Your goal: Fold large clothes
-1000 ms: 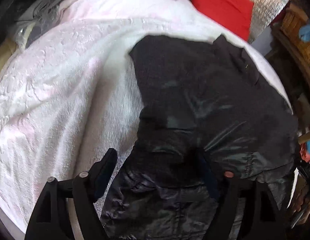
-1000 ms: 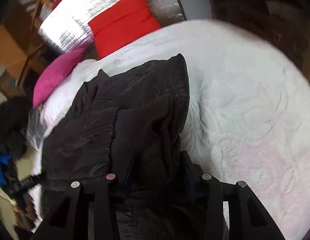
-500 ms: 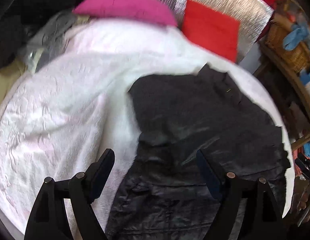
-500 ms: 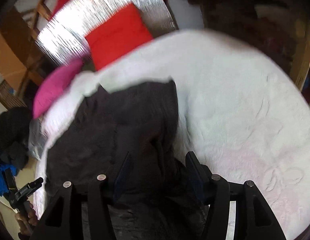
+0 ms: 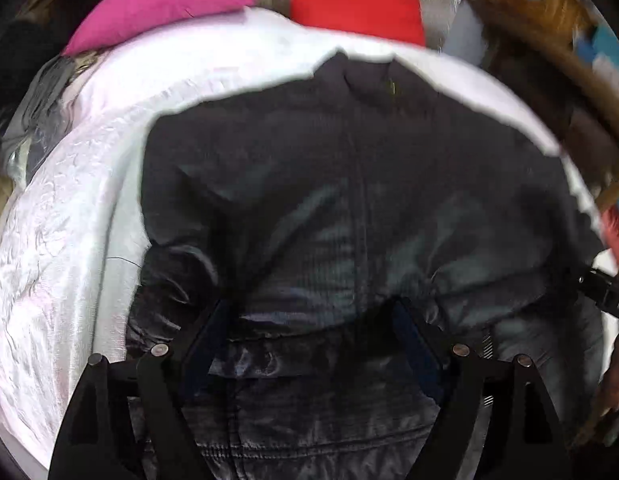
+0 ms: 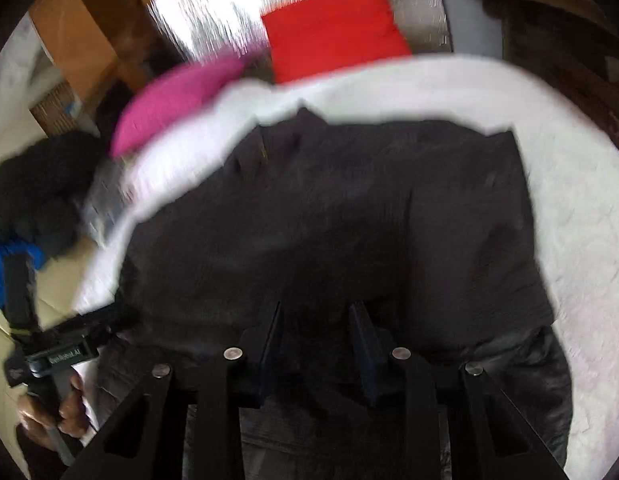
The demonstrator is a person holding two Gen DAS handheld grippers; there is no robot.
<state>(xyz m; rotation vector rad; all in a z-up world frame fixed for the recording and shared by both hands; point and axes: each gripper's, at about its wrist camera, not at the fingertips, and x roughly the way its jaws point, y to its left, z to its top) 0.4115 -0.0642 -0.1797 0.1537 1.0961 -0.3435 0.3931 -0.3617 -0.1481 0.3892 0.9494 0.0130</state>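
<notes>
While the black jacket [image 5: 349, 208] lies spread over the white bedspread [image 5: 69, 240], both claws hang low over its near portion. The left gripper [image 5: 309, 320] stands wide open, its two fingers well apart with shiny dark fabric showing between them; whether the fingertips [image 5: 207, 332] press the cloth or only hover just above it cannot be told. The right gripper [image 6: 315, 334] is open more narrowly, a clear gap between its fingers, with black fabric filling that gap; no pinch on the cloth is visible, and contact cannot be judged through the blur.

The jacket's long axis runs away from both cameras, its collar end [image 6: 281, 136] pointing toward the pink pillow [image 6: 177, 100] and the red pillow [image 6: 333, 28] at the far side of the bed, its hem end nearest the grippers. A matte, ribbed layer lies over the glossy layer nearer the claws.

In the right wrist view the left gripper's body [image 6: 57, 356] shows at the left edge, held in a hand [image 6: 49, 416]; it carries a small white label, too blurred to read.
</notes>
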